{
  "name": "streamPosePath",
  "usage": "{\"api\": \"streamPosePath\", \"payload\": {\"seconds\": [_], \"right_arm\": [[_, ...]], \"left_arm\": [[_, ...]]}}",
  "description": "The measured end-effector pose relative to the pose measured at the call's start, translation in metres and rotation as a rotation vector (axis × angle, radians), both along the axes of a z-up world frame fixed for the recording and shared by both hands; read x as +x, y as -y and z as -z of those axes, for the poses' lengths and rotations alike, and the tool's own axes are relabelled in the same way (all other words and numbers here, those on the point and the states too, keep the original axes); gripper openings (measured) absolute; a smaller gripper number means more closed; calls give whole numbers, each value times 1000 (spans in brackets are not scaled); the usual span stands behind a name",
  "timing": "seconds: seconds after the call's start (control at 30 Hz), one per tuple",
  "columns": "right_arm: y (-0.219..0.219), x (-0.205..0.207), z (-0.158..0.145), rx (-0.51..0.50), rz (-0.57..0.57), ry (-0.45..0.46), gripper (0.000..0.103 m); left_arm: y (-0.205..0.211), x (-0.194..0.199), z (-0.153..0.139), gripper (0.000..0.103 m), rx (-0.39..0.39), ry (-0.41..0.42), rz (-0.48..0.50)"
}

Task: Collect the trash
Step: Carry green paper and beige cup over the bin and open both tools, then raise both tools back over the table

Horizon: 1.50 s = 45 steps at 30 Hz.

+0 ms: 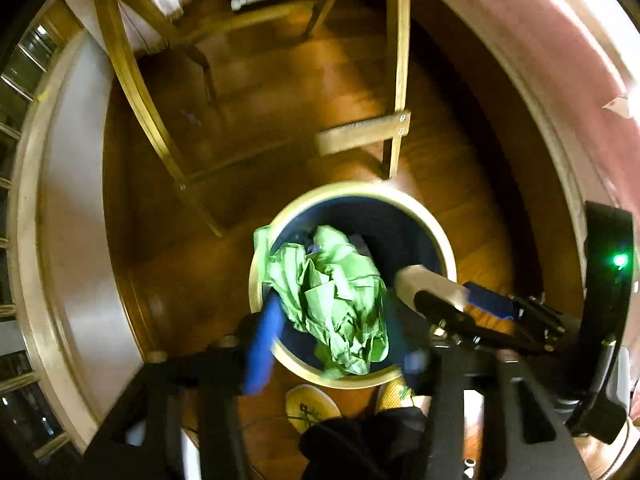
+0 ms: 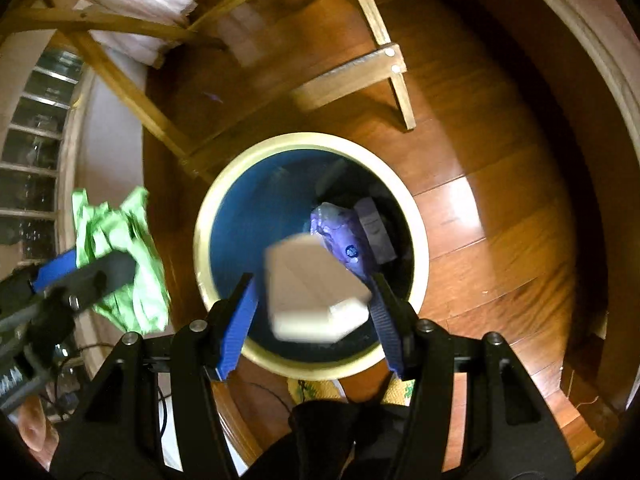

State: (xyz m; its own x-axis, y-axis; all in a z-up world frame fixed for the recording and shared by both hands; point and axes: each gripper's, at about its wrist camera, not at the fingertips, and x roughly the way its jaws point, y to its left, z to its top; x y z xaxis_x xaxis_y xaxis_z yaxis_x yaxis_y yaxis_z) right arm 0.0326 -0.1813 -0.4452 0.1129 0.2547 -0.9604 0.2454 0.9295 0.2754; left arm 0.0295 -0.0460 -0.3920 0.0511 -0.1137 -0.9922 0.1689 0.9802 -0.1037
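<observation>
A round bin [image 1: 420,204] with a cream rim and dark blue inside stands on the wood floor; it also shows in the right wrist view [image 2: 224,184]. My left gripper [image 1: 332,316] hangs over the bin, open, with a crumpled green bag [image 1: 332,292] between its blue fingers; the bag also shows in the right wrist view [image 2: 120,256]. My right gripper [image 2: 316,300] is open above the bin. A blurred whitish box [image 2: 312,292] sits between its fingers without touching them. Purple trash [image 2: 344,236] lies in the bin.
A wooden chair frame [image 1: 396,80] stands just beyond the bin; it also shows in the right wrist view [image 2: 384,60]. A white wall and baseboard [image 1: 72,200] run along the left. The person's yellow shoes [image 1: 308,404] are right below the bin.
</observation>
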Motion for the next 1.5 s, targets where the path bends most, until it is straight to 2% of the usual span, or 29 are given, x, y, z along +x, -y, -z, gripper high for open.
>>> {"api": "streamPosePath", "payload": {"seconds": [0.07, 0.2, 0.4, 0.57, 0.8, 1.07, 1.27, 1.5], "right_arm": [[2, 5, 8, -2, 9, 5, 67], [-1, 11, 3, -16, -2, 18, 67], [-7, 16, -43, -28, -9, 45, 67], [-9, 16, -110, -29, -7, 92, 67], [-14, 7, -211, -44, -6, 167, 67], [-21, -5, -309, -37, 12, 235, 67], [-33, -11, -380, -74, -40, 319, 67], [-47, -1, -476, -146, -101, 476, 67]], "left_arm": [[-1, 3, 10, 87, 2, 2, -3], [-5, 3, 11, 87, 23, 21, 5], [-22, -5, -31, 87, 25, 55, -6], [-30, -13, -91, 87, 10, 101, -19], [-38, -19, -188, 87, -15, 209, -23], [-50, -22, -286, 87, -29, 269, -7], [-58, -25, -355, 87, -24, 333, -9], [-53, -14, -429, 72, -23, 409, 18]]}}
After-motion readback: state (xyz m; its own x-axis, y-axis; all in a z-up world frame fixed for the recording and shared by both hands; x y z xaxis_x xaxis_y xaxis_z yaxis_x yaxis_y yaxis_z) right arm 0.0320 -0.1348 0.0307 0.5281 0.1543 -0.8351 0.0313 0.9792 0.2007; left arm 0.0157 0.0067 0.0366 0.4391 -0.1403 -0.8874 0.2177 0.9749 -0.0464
